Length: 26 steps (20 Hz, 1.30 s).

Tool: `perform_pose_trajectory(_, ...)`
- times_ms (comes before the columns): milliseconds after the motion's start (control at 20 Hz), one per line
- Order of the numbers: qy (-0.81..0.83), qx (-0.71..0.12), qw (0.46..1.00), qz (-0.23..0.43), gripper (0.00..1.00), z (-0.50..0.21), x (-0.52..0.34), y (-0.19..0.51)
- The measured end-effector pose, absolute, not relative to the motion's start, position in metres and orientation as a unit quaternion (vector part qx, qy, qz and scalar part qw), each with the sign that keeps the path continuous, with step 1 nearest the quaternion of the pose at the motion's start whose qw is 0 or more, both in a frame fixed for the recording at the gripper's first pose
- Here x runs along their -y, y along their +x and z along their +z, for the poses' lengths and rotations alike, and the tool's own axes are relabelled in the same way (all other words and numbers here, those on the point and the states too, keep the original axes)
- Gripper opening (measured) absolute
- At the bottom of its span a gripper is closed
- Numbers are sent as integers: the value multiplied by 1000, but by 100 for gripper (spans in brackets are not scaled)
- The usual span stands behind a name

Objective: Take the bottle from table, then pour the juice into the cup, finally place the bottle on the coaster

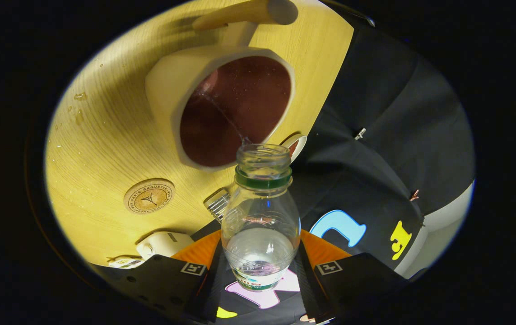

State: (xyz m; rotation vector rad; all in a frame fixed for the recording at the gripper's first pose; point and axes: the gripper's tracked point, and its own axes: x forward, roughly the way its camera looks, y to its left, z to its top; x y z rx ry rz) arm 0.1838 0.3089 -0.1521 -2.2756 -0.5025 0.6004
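One clear plastic bottle [260, 225] sits clamped between the gripper [260, 271] fingers, both pressing on its lower body. Cap off, green ring at the neck, open mouth tipped fwd toward the cup [221, 104]. Approx. a third of the liquid is left inside, pooled in the body's lower part near the fingers.

A thin clear stream runs from the bottle mouth into the cup. Cup: cream outside, dark red-brown inside, wide rim, with a handle on the far side. It stands on the table [104, 135] just ahead of the bottle mouth; bottle lip is close to the near rim, contact cannot be confirmed.

Round wooden coaster [149, 196] w/ a printed ring of text and a centre mark lies flat on the table, beside the cup and apart from it, nothing on it. Several small droplets [79, 96] dot the table surface beyond the coaster.

Misc. items near the table edge by the fingers: a ribbed clear object [217, 205], partly hidden behind the bottle, and a small white device [163, 243]. ID of either cannot be made out.
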Motion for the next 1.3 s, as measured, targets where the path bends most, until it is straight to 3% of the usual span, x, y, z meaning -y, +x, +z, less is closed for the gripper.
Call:
perform_pose_trajectory(700,-890,222,322,235,73,-150,-316,169)
perform_pose_trajectory(1300,-891,206,330,233,73,-149,-312,170)
